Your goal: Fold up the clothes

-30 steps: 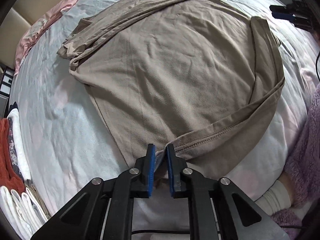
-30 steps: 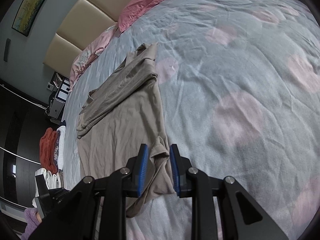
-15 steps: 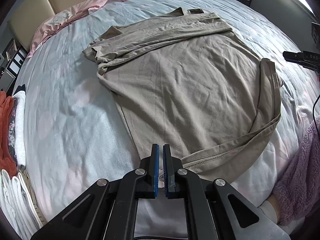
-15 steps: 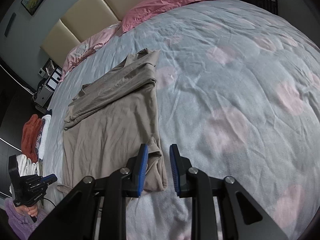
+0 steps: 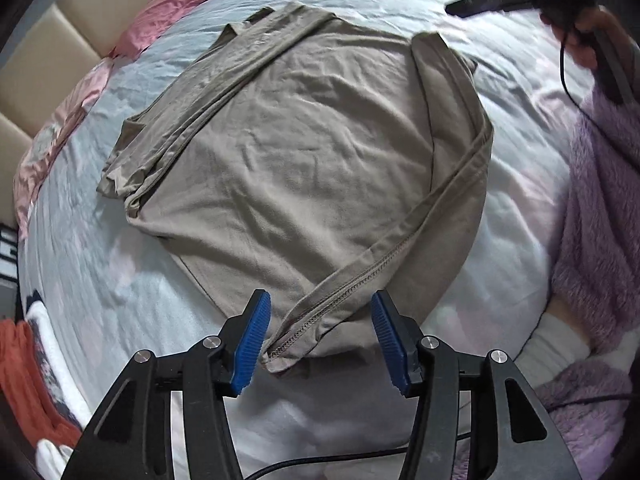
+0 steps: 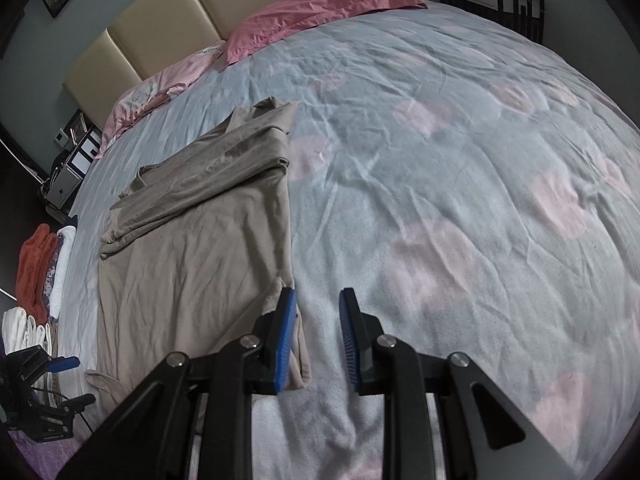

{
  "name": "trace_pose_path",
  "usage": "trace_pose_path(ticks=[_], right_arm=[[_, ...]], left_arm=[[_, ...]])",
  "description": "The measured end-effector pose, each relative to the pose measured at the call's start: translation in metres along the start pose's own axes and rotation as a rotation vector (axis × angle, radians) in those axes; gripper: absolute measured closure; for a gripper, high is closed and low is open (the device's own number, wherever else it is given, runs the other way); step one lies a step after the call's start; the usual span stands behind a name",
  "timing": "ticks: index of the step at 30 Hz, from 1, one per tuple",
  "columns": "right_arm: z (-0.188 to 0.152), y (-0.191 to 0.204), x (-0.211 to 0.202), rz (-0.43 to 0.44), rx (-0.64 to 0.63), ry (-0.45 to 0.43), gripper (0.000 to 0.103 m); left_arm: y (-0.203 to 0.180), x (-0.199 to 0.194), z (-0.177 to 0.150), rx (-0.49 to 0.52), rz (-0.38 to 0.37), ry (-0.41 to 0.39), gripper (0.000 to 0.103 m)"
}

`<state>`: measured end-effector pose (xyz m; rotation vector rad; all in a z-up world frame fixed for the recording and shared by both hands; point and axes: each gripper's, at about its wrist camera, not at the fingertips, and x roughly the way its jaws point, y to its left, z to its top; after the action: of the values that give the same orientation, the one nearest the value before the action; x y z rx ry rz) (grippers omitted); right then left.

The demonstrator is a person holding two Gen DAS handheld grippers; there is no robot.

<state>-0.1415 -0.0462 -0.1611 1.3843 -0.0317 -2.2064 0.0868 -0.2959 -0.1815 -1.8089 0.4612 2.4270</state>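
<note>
Big bed w/ a pale blue-grey cover [image 6: 460, 168] printed w/ faint pink blotches fills both views; padded beige headboard [image 6: 208, 12] and pink pillows [image 6: 320, 4] at the far end. On the cover, left of centre in the right wrist view, lies the taupe long-sleeve top [image 5: 312, 152] – body spread flat, sleeves folded across its far end, right edge turned in as a narrow strip, and the stitched hem [image 5: 360, 276] flipped over the near corner. A stack of folded laundry [image 6: 40, 264], orange, white and patterned, sits off the bed's left edge. A fuzzy purple sleeve [image 5: 600, 208] shows at right in the left wrist view. Left gripper [image 5: 320, 336] hangs over the near corner of the top – jaws opening, blue pads wide apart, hem corner lying loose between them, neither pad pressing it. Right gripper [image 6: 318, 340] is at the top's near right corner: jaws partly apart, only bed cover in the gap, left pad right at the folded edge; can't tell if it touches.
</note>
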Motion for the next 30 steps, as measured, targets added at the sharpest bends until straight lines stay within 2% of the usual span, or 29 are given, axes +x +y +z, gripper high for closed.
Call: trace_pose_path(ticks=[2,7,9,12,17,18,19,22,24,30], right_arm=[[0.0,0.002,-0.002,0.008,-0.01,-0.012,0.08],[0.0,0.001,0.003,0.052,0.013,-0.012,0.08],[0.0,0.0,0.008,0.063,0.026,0.001,0.08],[0.001,0.0,0.015,0.07,0.029,0.016,0.081],[0.002,0.0,0.019,0.091,0.038,0.026,0.08],[0.002,0.0,0.02,0.092,0.034,0.025,0.08],[0.002,0.002,0.019,0.089,0.026,0.022,0.08],[0.003,0.005,0.012,0.088,0.0,-0.004,0.08],[0.005,0.008,0.005,0.086,-0.024,-0.033,0.08],[0.005,0.026,-0.001,-0.002,-0.168,-0.065,0.081]], left_arm=[[-0.004,0.01,0.0,0.053,0.032,0.037,0.049],[0.009,0.034,0.0,-0.001,0.004,0.107,0.049],[0.013,0.042,-0.003,-0.034,-0.033,0.129,0.049],[0.013,0.043,-0.007,-0.045,-0.055,0.125,0.049],[0.01,0.042,-0.011,-0.038,-0.047,0.132,0.049],[0.009,0.043,-0.012,-0.039,-0.041,0.134,0.058],[0.008,0.04,-0.012,-0.037,-0.033,0.123,0.073],[0.004,0.027,-0.012,-0.029,0.021,0.077,0.093],[0.008,0.018,-0.012,-0.052,0.047,0.036,0.093],[0.058,0.002,-0.019,-0.286,0.116,-0.032,0.093]])
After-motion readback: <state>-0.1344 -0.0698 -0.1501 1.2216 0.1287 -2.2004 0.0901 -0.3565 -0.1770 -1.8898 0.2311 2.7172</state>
